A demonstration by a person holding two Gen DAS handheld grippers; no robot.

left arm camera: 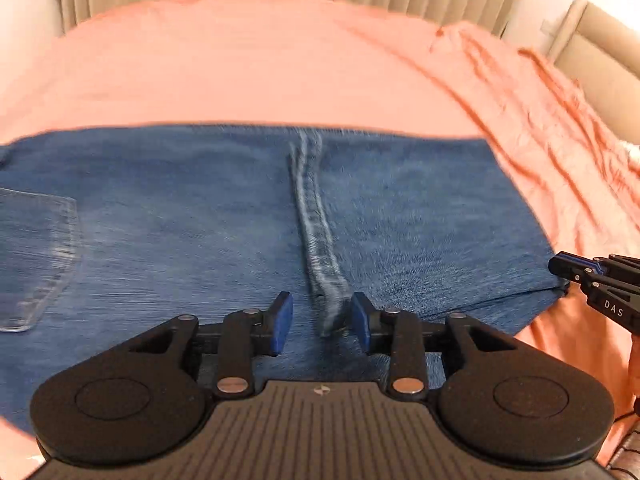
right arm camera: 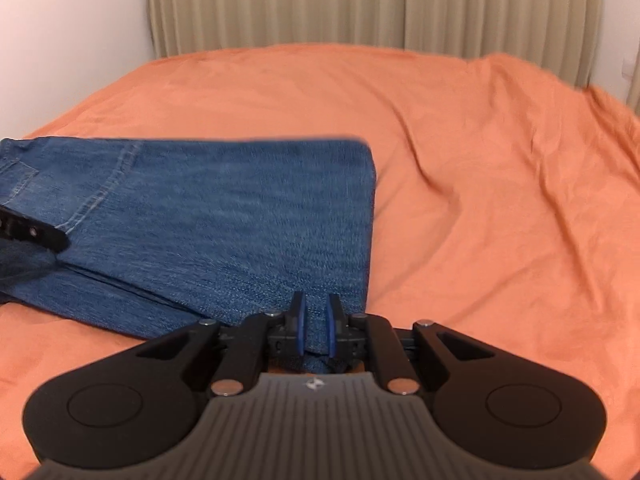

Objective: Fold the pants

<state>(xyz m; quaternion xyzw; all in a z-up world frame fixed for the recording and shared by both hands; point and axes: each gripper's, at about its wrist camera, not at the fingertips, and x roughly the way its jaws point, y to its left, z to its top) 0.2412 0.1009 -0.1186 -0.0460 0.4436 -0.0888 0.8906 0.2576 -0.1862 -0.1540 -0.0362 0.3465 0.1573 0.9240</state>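
Jeans (left arm camera: 200, 220) lie flat on the orange bedspread (left arm camera: 248, 60), already doubled over, along the near edge of the bed and toward its left side as the right wrist view shows it. The far half and right side of the bed are bare cover.

Left gripper (left arm camera: 322, 322): jaws partly open, straddling the thick stitched seam (left arm camera: 316, 232) at the near edge of the denim; pads not pressing on it, nothing held. No earlier picture to compare.

Right gripper (right arm camera: 316, 328): jaws narrow, pinched on the near right corner of the jeans, cloth bunched between the blue pads.

Handling, judged: denim is heavy for cloth, limp but with some body; it will hold a crease and drag rather than slide on this napped cover. Seams and hems are the thickest, firmest places to pinch; a grip on a single layer risks peeling the stack apart, so take all layers at a corner or seam.

Surface: soft bed, cover wrinkled toward the right side. Room: beige pleated curtain (right arm camera: 360, 4) behind the far edge, white wall at left, padded headboard (left arm camera: 596, 40) at far right.
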